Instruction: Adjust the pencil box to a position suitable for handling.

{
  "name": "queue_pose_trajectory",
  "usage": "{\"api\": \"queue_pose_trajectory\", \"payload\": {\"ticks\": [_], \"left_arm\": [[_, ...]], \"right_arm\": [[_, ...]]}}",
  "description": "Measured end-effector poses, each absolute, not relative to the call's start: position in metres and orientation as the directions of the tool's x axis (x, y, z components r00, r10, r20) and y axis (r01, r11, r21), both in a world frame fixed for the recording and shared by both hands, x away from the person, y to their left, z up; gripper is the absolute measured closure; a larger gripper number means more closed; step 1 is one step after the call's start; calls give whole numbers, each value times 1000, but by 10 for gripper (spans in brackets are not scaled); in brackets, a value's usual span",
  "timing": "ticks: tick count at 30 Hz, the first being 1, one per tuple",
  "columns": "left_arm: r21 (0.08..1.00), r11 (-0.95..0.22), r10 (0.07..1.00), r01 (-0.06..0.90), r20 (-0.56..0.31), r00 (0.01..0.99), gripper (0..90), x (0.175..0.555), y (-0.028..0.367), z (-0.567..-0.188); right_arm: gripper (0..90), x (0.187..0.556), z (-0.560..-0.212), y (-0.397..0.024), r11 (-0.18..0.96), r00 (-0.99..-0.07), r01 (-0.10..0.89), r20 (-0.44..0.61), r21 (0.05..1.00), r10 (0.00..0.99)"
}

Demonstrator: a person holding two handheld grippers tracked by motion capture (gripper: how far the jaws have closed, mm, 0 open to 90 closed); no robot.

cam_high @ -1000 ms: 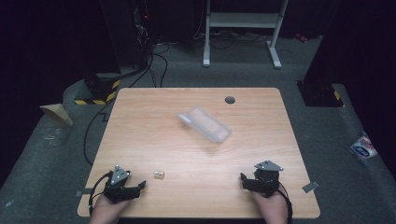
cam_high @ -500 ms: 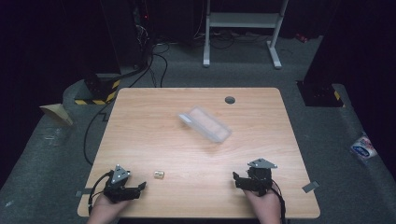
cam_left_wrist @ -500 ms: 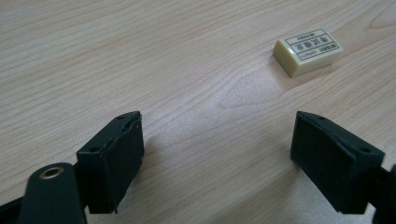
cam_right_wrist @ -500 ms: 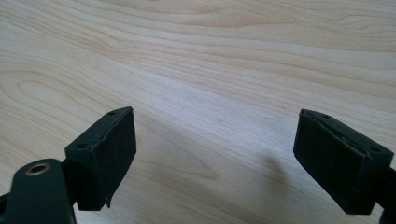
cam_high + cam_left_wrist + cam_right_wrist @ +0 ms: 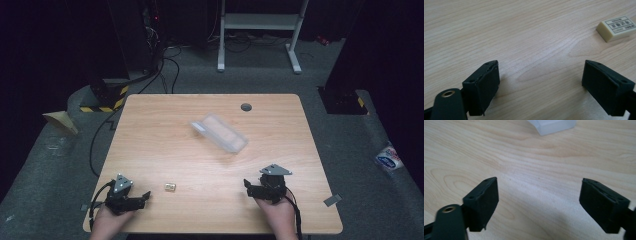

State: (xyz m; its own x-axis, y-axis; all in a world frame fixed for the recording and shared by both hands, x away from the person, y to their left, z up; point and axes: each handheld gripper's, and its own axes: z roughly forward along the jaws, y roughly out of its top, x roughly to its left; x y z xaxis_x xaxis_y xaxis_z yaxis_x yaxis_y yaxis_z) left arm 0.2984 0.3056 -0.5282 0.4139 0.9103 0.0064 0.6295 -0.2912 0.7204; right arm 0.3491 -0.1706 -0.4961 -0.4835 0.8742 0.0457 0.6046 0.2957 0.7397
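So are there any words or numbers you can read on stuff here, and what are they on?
Eraser: a black-framed label with two rows of printed characters and a smaller row beneath, too blurred to read.
Blue-and-white packet on the floor right of the table: printing on it, too small to read.
Clear plastic box: a pale label at one end, no text legible.
Nothing here can be quoted as it reads.
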Motion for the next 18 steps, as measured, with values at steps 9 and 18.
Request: {"api": "queue_pose_trajectory", "payload": {"ticks": [9,18], "left_arm": [[728,-284,910,624,-1,415,129,299,306,-530],[728,-292,906,620,3,423,130,299,306,-530]], "right_arm": [[291,364,-484,-163,281,-483,569,37,773,875],[441,385,-470,-138,293,-494,521,3,802,869]]}}
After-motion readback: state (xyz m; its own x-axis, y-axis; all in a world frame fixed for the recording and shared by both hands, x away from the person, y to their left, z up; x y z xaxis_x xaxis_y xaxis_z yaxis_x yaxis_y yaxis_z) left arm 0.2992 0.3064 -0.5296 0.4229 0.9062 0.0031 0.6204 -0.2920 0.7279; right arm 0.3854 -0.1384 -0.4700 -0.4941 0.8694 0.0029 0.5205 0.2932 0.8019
